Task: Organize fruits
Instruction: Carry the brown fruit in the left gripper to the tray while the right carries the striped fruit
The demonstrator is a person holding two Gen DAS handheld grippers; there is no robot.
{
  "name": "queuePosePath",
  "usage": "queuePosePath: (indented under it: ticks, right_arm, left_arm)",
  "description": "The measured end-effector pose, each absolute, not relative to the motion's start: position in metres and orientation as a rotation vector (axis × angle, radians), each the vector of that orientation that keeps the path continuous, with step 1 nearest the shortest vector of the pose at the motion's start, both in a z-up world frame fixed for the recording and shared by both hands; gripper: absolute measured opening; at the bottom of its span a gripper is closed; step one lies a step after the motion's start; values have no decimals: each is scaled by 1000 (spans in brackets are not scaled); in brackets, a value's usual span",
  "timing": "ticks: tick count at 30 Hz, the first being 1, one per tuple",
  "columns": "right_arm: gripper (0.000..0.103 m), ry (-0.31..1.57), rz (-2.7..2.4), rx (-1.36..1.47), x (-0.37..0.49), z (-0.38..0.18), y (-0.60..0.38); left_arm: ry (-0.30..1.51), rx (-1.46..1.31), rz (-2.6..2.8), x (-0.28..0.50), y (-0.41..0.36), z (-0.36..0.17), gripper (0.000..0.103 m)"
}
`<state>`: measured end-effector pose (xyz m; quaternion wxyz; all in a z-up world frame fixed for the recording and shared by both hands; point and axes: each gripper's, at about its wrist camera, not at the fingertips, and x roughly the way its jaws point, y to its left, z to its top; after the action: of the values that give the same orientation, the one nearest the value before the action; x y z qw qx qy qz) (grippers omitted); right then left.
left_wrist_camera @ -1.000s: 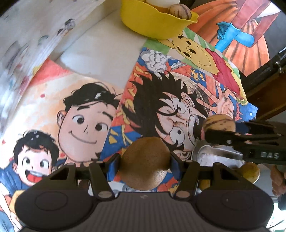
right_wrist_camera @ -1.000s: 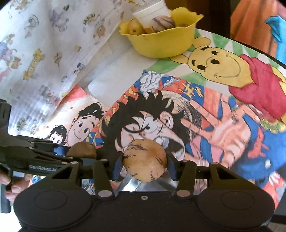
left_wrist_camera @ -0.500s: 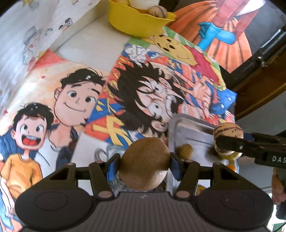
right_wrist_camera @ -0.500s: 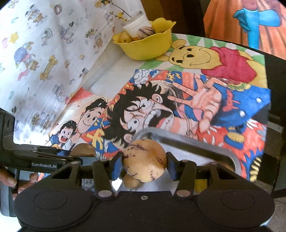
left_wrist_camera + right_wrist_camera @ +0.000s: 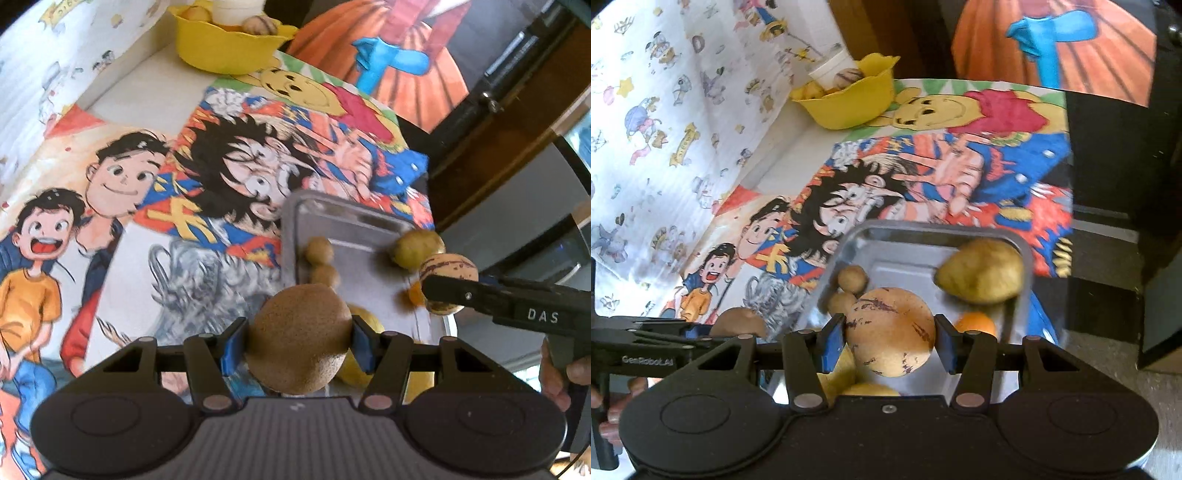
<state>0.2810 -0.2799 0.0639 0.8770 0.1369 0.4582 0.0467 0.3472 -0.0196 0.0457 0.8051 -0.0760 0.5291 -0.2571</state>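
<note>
Fruits sit in both of your grippers at this moment. Your left gripper (image 5: 298,338) is clamped on a rough brown round fruit (image 5: 299,338): the blue pads (image 5: 232,345) press its two sides, and the fruit fills the gap between them, bulging above and below the fingers. It hangs over the near left edge of the metal tray (image 5: 334,216), not touching it as far as the view shows.

Your right gripper (image 5: 890,341) is clenched on a pale tan fruit with purple streaks (image 5: 891,330), held the same way, pinched side to side between its blue pads (image 5: 831,343). That fruit hovers above the tray (image 5: 925,230), over its near half. In the left wrist view the same streaked fruit (image 5: 448,282) shows in the black fingers that come in from the right, above the tray's right edge.

Lying in the tray are two small brown round fruits (image 5: 852,279) close together by the left wall, a large yellow-green fruit (image 5: 982,271) in the far right corner, a small orange fruit (image 5: 975,323) just behind your right finger, and yellow fruit (image 5: 871,389) partly hidden under the gripper.

At the far end of the table, well apart from the tray, the yellow bowl (image 5: 849,101) holds more fruit and a white cup (image 5: 833,70). Cartoon drawings (image 5: 122,177) cover the tabletop between bowl and tray.
</note>
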Motion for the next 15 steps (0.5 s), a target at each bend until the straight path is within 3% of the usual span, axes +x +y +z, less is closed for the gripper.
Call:
queuePosePath:
  ticks: [15]
  right_arm:
    - [52, 957, -64, 377, 224, 41, -298]
  left_arm:
    - [1192, -71, -639, 303, -40, 29, 62]
